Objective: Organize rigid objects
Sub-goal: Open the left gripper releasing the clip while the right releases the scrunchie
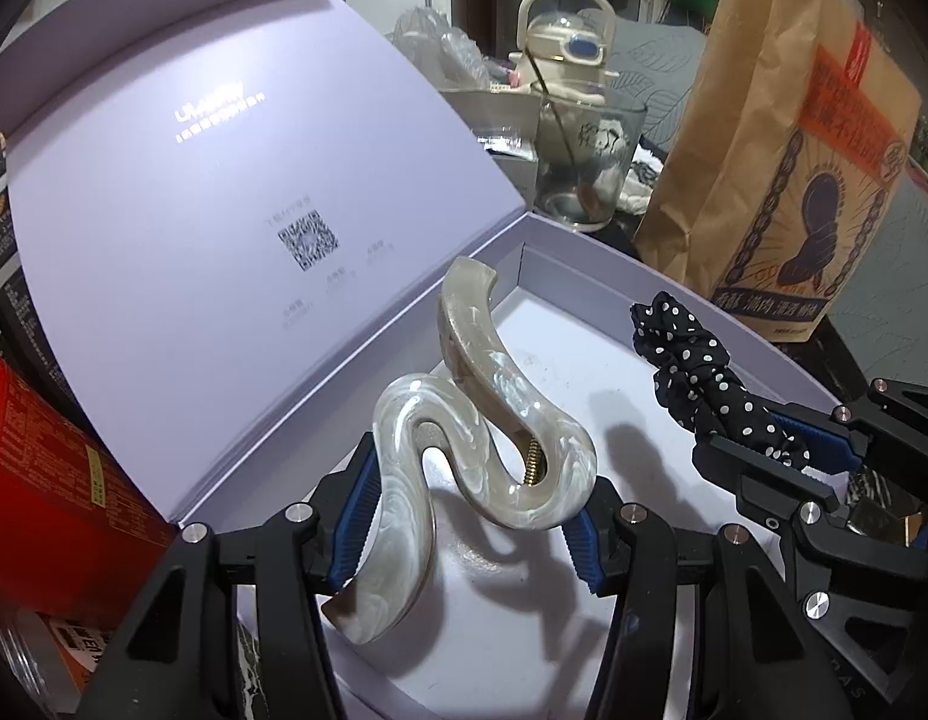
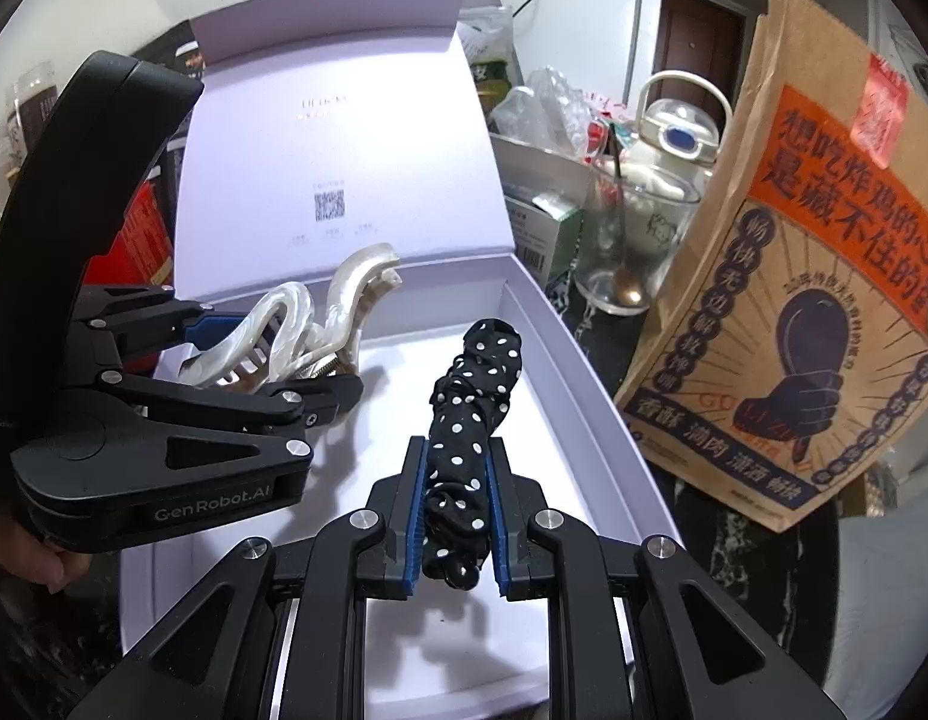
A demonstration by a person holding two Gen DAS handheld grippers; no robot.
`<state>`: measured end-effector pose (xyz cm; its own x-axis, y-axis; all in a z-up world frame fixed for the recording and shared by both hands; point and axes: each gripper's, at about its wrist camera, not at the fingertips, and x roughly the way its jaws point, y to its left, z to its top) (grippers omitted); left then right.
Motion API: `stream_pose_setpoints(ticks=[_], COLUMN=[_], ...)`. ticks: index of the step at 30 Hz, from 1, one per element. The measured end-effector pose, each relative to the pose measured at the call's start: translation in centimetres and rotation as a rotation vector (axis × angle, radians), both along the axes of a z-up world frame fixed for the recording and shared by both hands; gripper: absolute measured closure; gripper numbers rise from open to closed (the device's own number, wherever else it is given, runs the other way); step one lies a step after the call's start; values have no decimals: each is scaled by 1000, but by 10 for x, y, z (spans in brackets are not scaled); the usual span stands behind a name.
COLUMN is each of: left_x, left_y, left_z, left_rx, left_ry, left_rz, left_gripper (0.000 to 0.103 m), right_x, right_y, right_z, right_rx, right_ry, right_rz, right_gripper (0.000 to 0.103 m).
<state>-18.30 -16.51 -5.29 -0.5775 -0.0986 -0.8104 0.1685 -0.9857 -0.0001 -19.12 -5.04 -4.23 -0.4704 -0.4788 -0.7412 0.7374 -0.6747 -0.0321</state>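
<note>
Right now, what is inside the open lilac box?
Only bare white floor shows inside the lilac box. The pearly hair claw and polka-dot scrunchie hang above it in hand-held grippers, hiding the floor beneath them.

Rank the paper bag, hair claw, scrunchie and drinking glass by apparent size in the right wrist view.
1. Paper bag
2. Scrunchie and hair claw: look about alike, and the scrunchie is nearer the camera, so unranked.
3. Drinking glass, farther back.
</note>
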Motion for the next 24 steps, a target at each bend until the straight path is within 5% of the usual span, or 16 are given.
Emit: stream_pose_setpoints(ticks=[9,14,18,24], left_x=[2,2,1,2], left_y=[-1,0,-3,-1], left_z=[-7,-7,-8,0], left_rx=[-8,-14,16,-20], left_ry=[-14,-27,-39,-25], left_rz=[23,27,21,50], left_gripper=[49,49,49,31], right_x=[-2,-3,2,3], right_y=[2,1,7,19], right_z=[-7,-6,-2,5], right_rx=[21,31,34,31], right_ry=[-8,-2,4,9], right_rz=[-15,-28,-39,-73], right_gripper=[83,70,68,68])
